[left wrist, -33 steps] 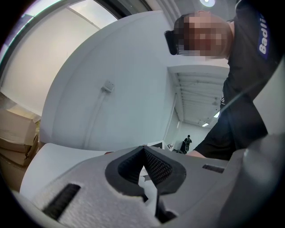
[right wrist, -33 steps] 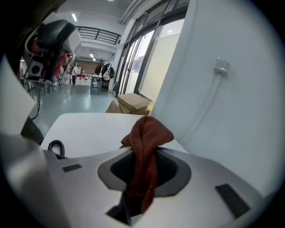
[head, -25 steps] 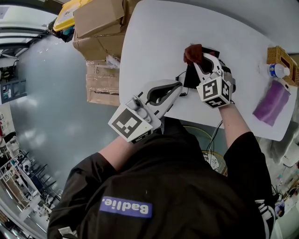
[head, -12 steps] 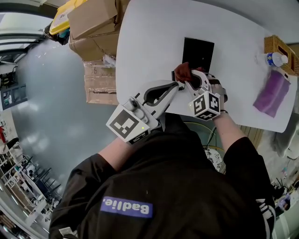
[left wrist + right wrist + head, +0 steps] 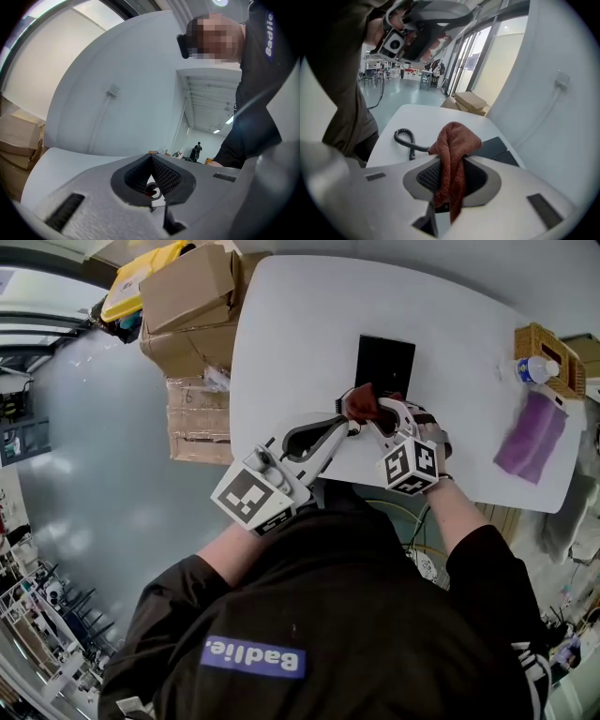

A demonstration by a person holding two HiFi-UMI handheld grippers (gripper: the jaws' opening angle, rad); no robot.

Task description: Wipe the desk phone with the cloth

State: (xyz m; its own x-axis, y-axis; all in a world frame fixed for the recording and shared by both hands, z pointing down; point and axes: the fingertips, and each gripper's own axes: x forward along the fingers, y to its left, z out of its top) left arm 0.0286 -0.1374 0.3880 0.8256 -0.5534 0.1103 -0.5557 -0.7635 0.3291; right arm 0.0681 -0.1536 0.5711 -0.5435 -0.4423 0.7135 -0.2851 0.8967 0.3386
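At near edge of surface (image 5: pixel 291 334), R claw (image 5: pixel 373 414) grips cloth (image 5: pixel 360 402), L claw (image 5: pixel 346 422) clenched empty; w/ cord (image 5: pixel 405 139) so close, cloth may snag it & drag phone (image 5: pixel 384 362).

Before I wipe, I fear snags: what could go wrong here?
The coiled cord lies loose on the table beside the red-brown cloth; a stroke could catch it and drag the desk phone. The right gripper pinches the cloth bunched, so it may wipe with little contact.
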